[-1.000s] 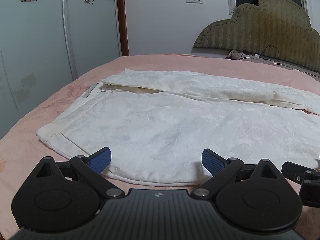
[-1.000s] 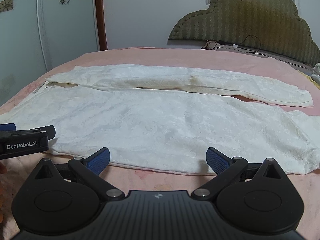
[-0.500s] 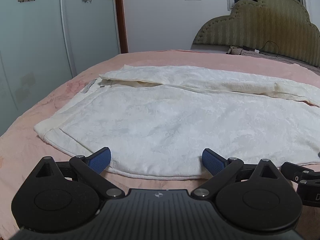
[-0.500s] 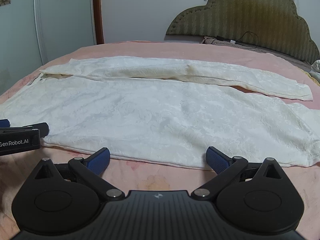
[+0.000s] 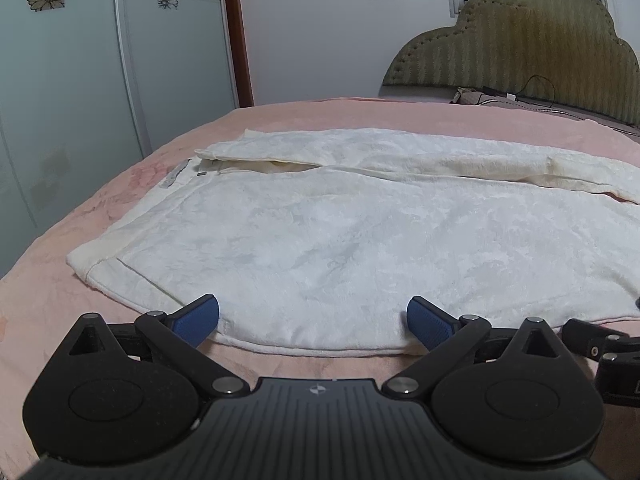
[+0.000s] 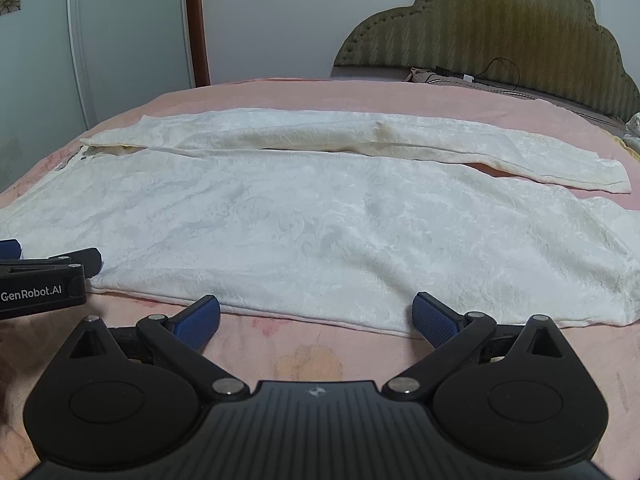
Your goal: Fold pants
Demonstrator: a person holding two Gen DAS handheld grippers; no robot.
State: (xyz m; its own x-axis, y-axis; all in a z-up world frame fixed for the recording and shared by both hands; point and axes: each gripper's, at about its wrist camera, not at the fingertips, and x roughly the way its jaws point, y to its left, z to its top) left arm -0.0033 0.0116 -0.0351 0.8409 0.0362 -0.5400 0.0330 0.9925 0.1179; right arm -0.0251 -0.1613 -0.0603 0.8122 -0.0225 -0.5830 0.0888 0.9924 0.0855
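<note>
White textured pants (image 5: pixel 340 236) lie spread flat on the pink bed, waistband at the left, both legs running right; they also show in the right wrist view (image 6: pixel 320 232). My left gripper (image 5: pixel 313 320) is open, its blue fingertips straddling the near hem close to the waist end. My right gripper (image 6: pixel 316 318) is open and empty, low over the near edge of the front leg. The left gripper's side shows at the left of the right wrist view (image 6: pixel 44 280).
The pink bedspread (image 6: pixel 304 360) covers the bed. An olive padded headboard (image 5: pixel 520 52) stands at the back right, with a cable and small items at its foot. Mirrored wardrobe doors (image 5: pixel 100 72) line the left side.
Both grippers have crept forward and lower toward the near edge of the pants. Both stay open; the pants have not moved.
</note>
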